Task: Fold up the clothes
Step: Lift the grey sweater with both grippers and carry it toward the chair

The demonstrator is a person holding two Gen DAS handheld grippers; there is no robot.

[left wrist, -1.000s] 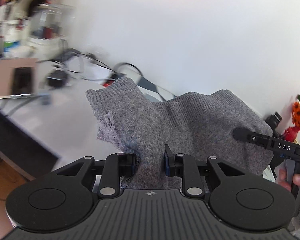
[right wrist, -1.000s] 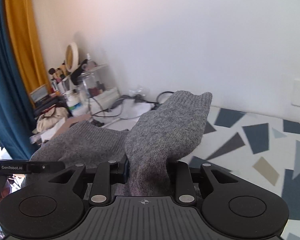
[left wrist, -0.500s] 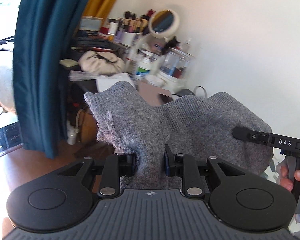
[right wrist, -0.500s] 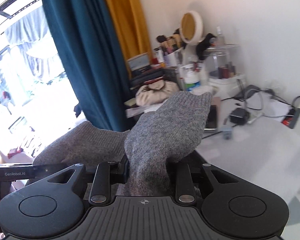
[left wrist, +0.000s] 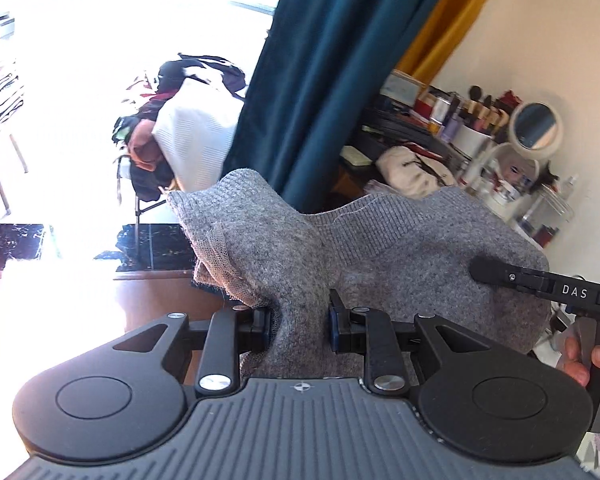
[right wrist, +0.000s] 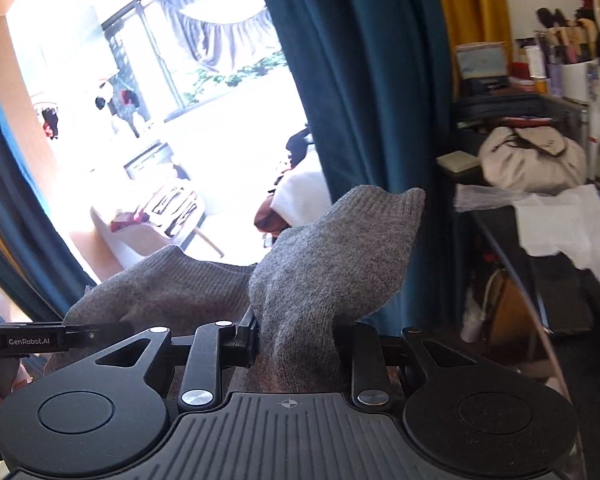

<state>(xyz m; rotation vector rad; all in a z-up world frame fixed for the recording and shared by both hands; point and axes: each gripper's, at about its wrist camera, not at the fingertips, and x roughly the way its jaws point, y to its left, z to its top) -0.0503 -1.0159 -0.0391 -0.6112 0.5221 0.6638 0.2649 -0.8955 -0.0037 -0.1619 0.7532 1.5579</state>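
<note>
A grey knitted sweater (left wrist: 380,248) hangs in the air between my two grippers. My left gripper (left wrist: 298,322) is shut on a bunched part of it near the ribbed edge. My right gripper (right wrist: 296,340) is shut on another bunched part of the same sweater (right wrist: 332,256). Each view shows the other gripper pinching the cloth: the right one at the right edge of the left wrist view (left wrist: 540,280), the left one at the left edge of the right wrist view (right wrist: 40,340). No table surface shows under the sweater.
A teal curtain (left wrist: 332,80) and a yellow curtain (left wrist: 448,20) hang ahead. A cluttered dresser with a round mirror (left wrist: 536,126) and a cream bag (right wrist: 532,160) stands to the right. A chair piled with clothes (left wrist: 180,136) stands by the bright window.
Both grippers have swung left with the sweater, from facing the white wall and patterned table to facing the curtains and window. The grip on the sweater has not changed.
</note>
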